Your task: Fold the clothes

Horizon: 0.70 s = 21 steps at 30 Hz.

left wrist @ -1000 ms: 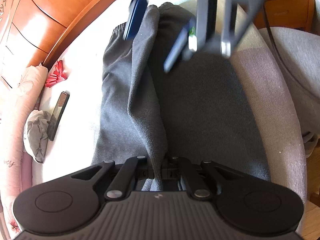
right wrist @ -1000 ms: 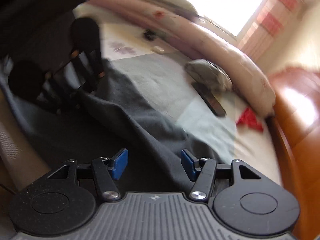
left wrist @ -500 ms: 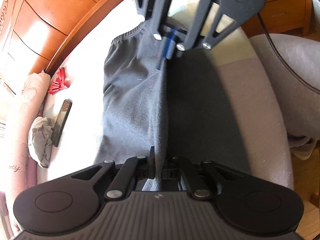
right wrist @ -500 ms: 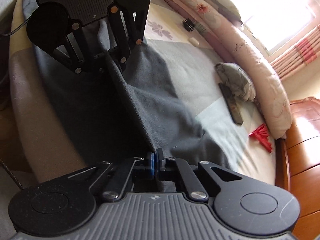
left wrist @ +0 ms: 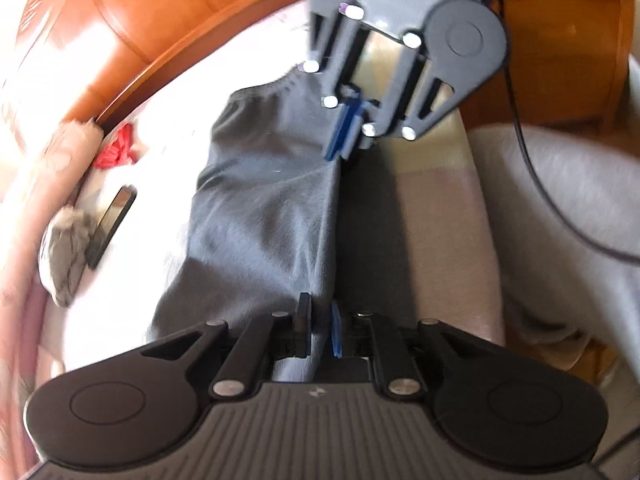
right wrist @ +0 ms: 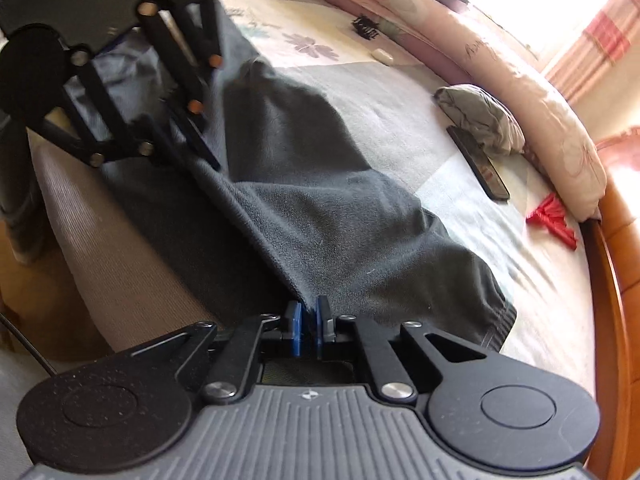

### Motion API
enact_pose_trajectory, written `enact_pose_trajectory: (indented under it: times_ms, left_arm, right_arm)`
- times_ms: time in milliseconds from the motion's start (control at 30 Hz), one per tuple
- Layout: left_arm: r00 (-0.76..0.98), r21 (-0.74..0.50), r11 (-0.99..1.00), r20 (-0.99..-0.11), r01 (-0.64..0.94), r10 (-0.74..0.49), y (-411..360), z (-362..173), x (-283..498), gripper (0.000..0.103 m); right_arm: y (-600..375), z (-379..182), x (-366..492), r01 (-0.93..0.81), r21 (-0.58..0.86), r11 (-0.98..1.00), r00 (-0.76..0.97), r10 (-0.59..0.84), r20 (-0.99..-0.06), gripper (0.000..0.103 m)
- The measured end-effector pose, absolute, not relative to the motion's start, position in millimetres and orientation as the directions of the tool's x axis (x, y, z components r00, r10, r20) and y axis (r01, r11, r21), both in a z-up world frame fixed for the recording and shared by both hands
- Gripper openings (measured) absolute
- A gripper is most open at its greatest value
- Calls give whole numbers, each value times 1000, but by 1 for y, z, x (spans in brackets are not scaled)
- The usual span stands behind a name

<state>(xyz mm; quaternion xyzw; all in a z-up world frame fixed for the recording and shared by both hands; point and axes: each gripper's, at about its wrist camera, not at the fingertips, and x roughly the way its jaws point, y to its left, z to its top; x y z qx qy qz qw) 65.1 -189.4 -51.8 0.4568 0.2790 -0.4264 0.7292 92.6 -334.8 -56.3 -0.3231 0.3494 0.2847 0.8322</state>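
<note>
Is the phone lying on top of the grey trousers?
No, the phone lies on the bedspread beside a bundled grey cloth, well clear of the trousers.

A second ago the right gripper (right wrist: 308,326) hung with blue pads wide apart above the dark grey fleece trousers (right wrist: 340,216). It then closed on the fabric's raised edge; the jaws are now opening slightly, fabric between them. The left gripper (left wrist: 318,332), earlier clamped on the same fold, is also opening, cloth between its pads. The fold ridge between the two grippers is now pulled straighter.
</note>
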Motion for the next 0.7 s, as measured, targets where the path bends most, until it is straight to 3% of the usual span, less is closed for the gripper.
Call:
enact_pose_trajectory:
  times_ms: [100,167,233,333,500,700]
  left_arm:
    - [468,352,339,-802,873,-371,-165,-41,71,28]
    - [462,289,432,-804,854,-375,-146,-38,76,34]
    - [464,228,524,-801,821,-378,-125,-37,79,36]
    - [457,100,665,-800,740,-388,-94,-44,89,45]
    - [430,-168,827,-788,537,-440,-52,-69,115,45]
    - [438,-452,826,-702,336,-562,-13,-88,134,48]
  right_arm:
    - [-341,-45,85,-675,-277,683,591,277,-758,20]
    - [-346,-38,79,-657,-240,715,598,301,-743,33]
    - [-350,-31,74,-637,-201,744,607,324,-725,37]
    - [-354,-24,70,-606,-149,782,624,350,-698,38]
    - [-351,-16,68,-567,-44,823,638,404,-656,38]
    - [-336,-10,67,-553,62,831,643,473,-602,43]
